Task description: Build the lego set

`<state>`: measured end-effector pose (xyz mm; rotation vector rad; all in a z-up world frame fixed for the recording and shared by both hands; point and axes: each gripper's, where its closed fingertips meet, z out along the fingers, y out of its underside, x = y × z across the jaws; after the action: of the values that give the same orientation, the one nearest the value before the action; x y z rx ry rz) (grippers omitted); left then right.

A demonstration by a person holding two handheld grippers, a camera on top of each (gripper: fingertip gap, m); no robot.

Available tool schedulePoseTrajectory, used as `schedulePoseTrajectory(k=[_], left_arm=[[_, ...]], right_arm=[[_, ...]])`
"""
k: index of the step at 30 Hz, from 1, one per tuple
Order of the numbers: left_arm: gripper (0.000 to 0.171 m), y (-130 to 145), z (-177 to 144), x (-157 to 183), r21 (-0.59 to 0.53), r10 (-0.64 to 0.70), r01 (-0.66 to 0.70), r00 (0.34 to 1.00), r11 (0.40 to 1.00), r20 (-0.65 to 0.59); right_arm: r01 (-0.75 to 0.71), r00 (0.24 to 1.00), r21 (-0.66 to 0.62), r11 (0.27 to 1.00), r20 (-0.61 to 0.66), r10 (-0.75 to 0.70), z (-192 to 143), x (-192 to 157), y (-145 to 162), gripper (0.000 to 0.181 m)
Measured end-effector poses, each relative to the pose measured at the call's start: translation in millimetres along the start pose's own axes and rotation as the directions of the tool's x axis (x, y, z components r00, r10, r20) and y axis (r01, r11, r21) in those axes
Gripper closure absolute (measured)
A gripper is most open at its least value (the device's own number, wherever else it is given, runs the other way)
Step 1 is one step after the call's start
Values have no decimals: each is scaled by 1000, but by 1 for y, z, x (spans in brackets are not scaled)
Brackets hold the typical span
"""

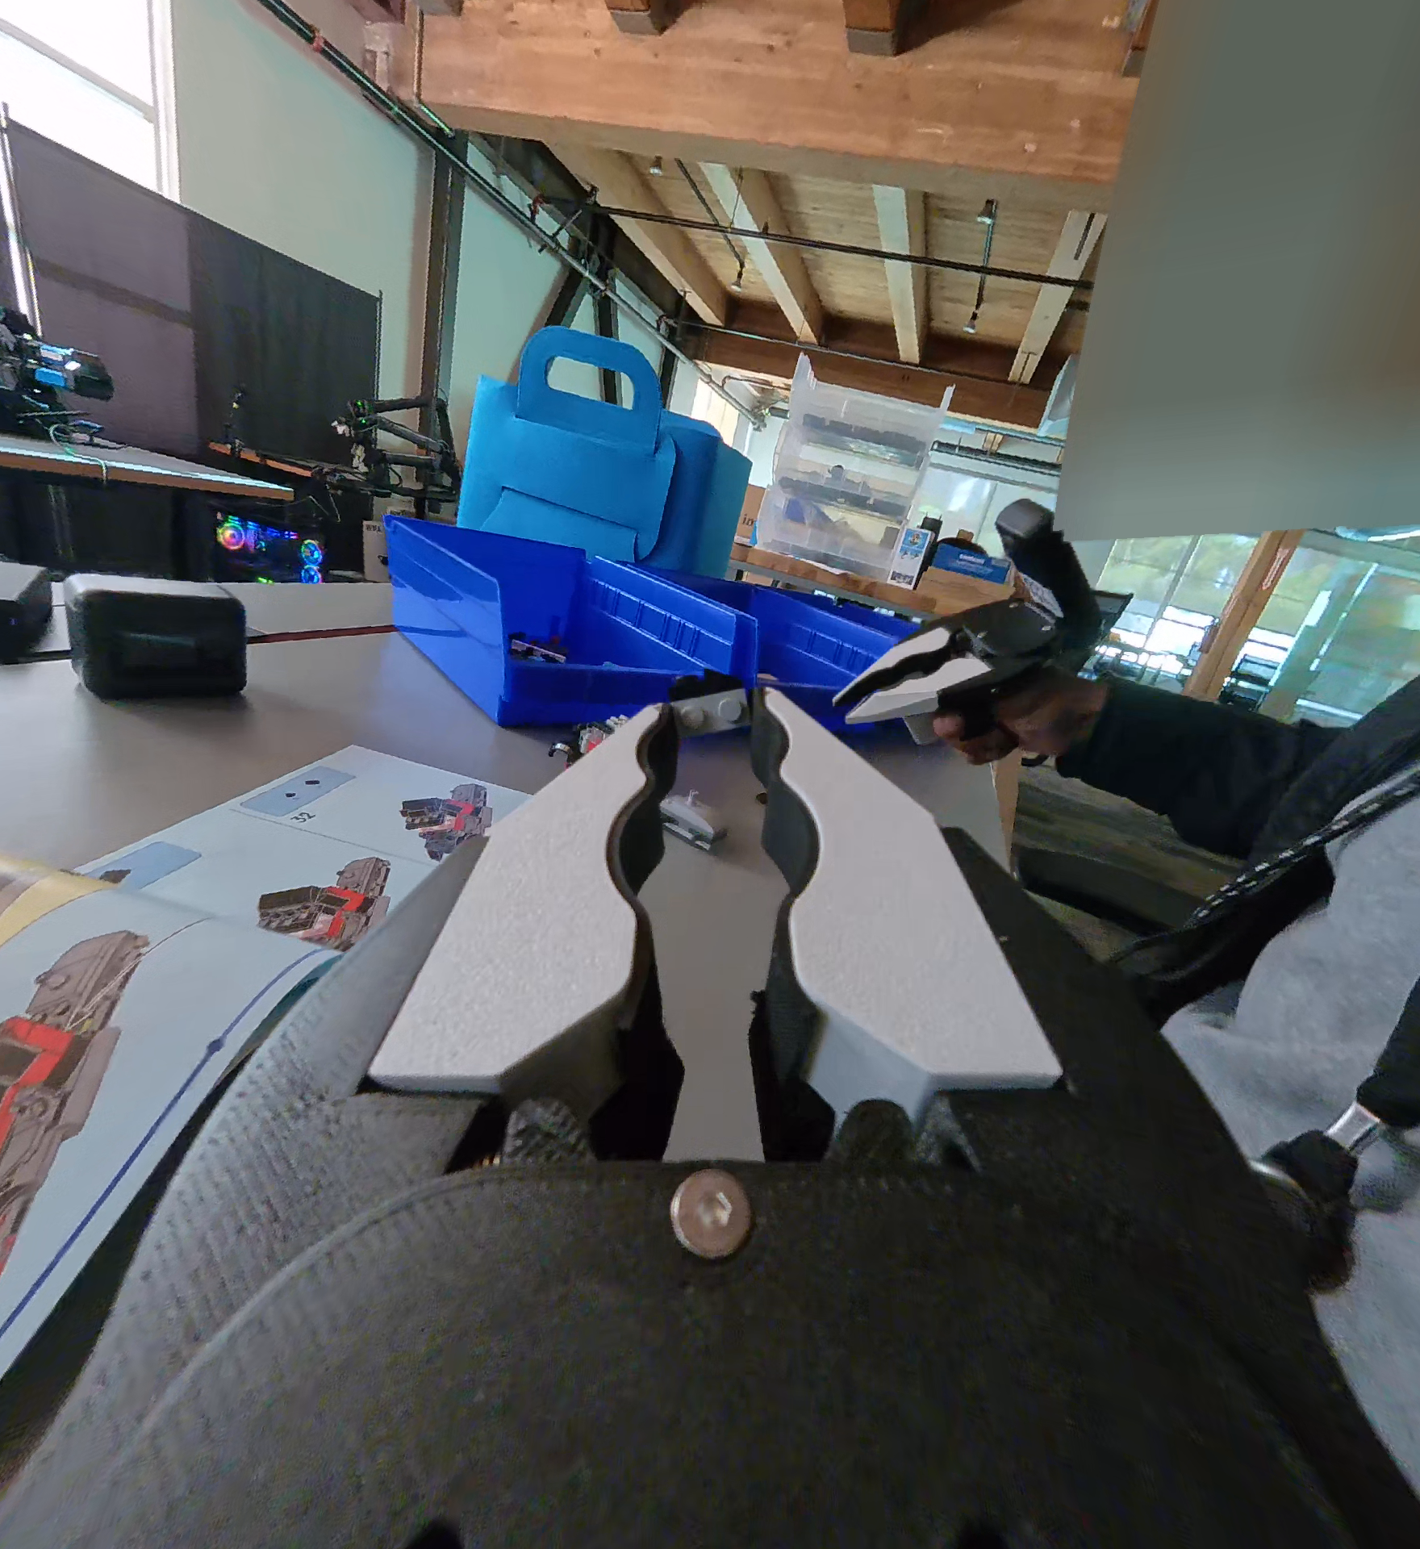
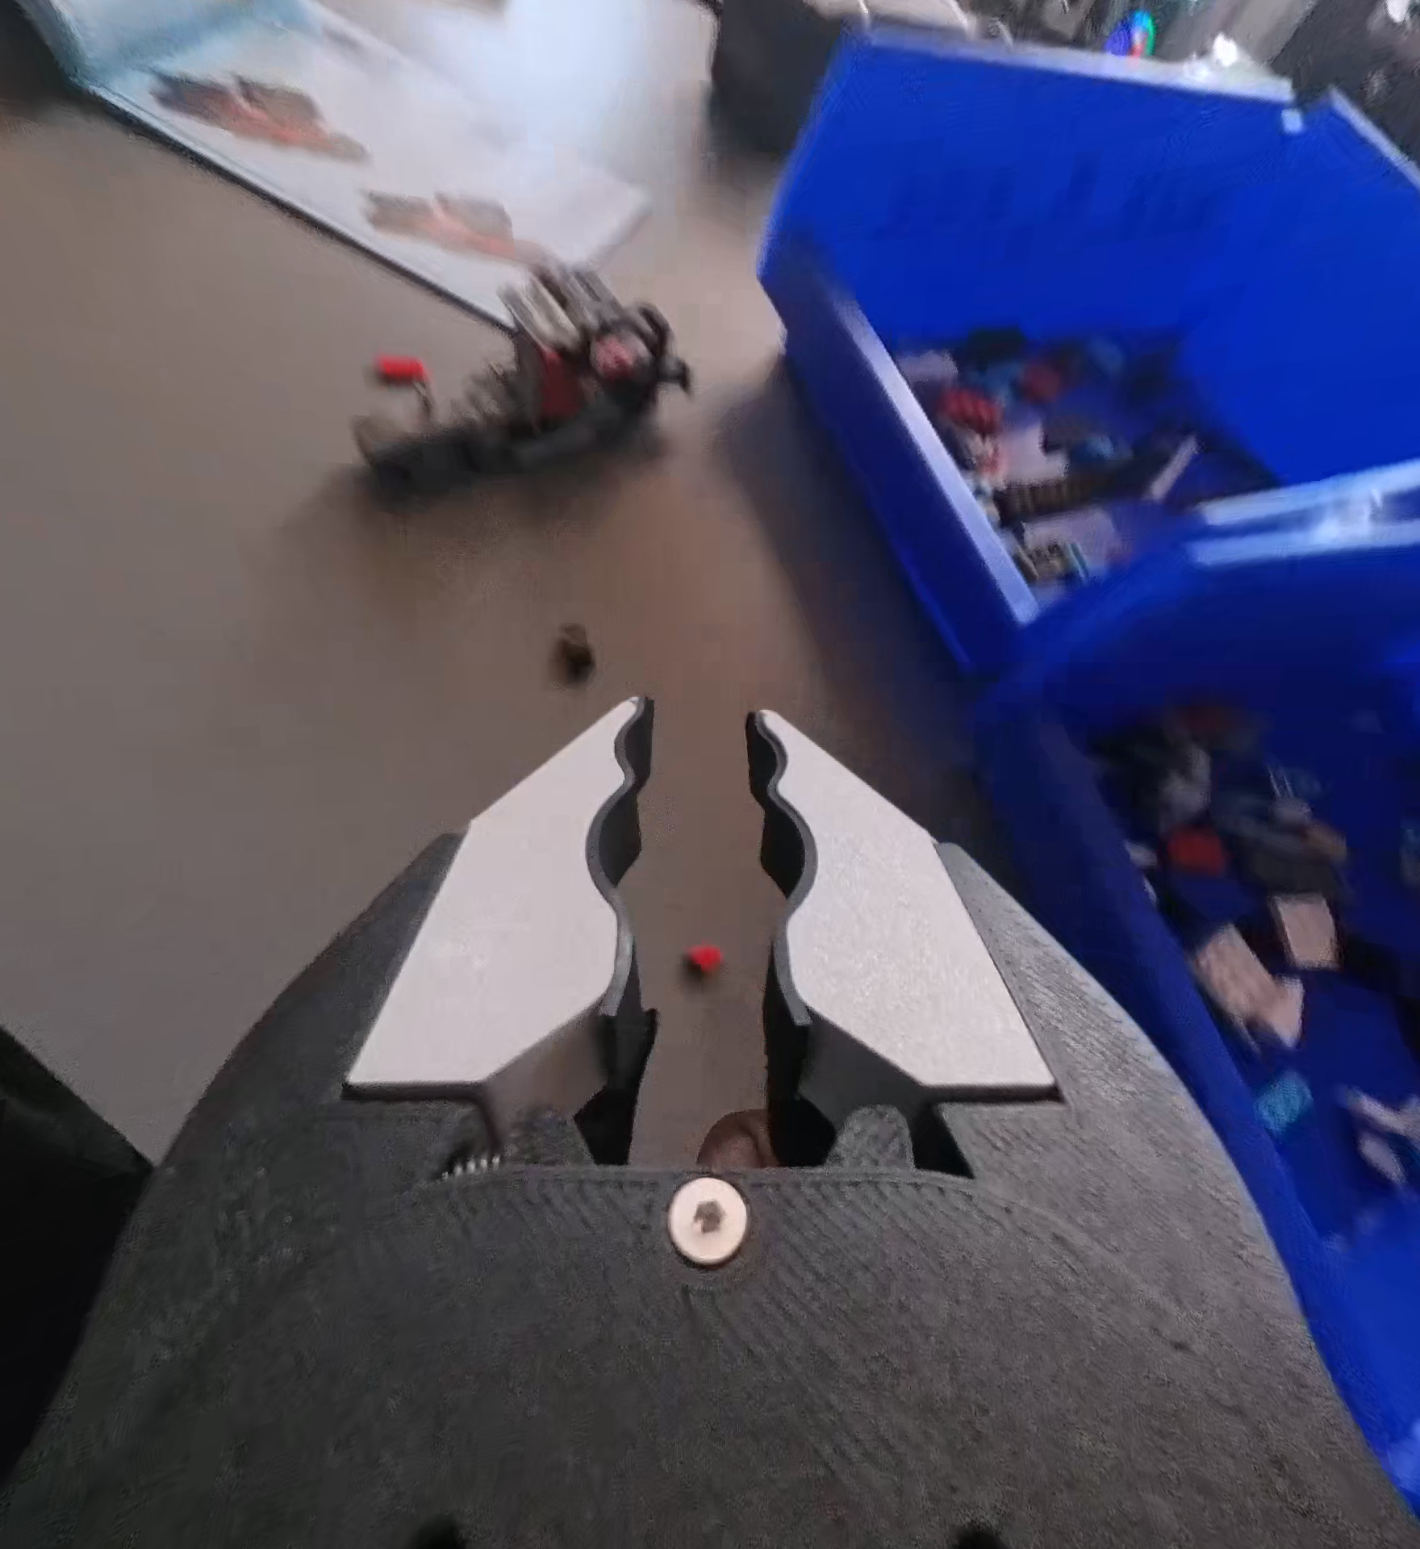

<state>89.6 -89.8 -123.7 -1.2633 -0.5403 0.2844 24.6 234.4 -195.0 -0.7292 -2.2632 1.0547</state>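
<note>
My left tool pinches a grey brick; my right tool hangs released, empty, above the worktop beside blue bins.

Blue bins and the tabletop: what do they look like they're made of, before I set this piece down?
Blue bins: apparently rigid moulded plastic, glossy, with ribbed walls and bright highlights on the rims. Table: smooth matte grey-brown, likely laminate; no grain shows. The left gripper holds a grey brick, seemingly hard plastic.

Bin contents and half-built model blur beyond identifying.
</note>
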Motion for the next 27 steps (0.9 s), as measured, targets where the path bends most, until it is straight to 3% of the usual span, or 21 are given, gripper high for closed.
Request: schedulePoseTrajectory(k=[4, 7, 11, 15, 22, 27], left_arm=[[154, 5, 22, 7, -18, 18, -18, 1000, 1000, -22], [154, 6, 44, 13, -22, 33, -34, 998, 999, -55], [154, 6, 78, 15, -29, 40, -43, 994, 999, -101], [154, 16, 101, 17, -76, 43, -54, 990, 996, -136], [154, 14, 102, 24, -87, 53, -70, 983, 994, -178], [154, 9, 97, 28, -61, 63, -76, 979, 995, -192]], right_arm=[[-77, 997, -85, 993, 24, 79, -11, 22, 44, 158], [-95, 990, -106, 990, 95, 106, -9, 20, 55, 157], [-79, 978, -71, 994, 188, 91, 11, -1, 39, 157], [34, 969, -110, 993, 247, -6, 44, -30, 23, 156], [62, 963, -175, 983, 270, -13, 70, -44, 15, 156], [38, 966, -196, 980, 258, 14, 76, -53, 12, 172]])
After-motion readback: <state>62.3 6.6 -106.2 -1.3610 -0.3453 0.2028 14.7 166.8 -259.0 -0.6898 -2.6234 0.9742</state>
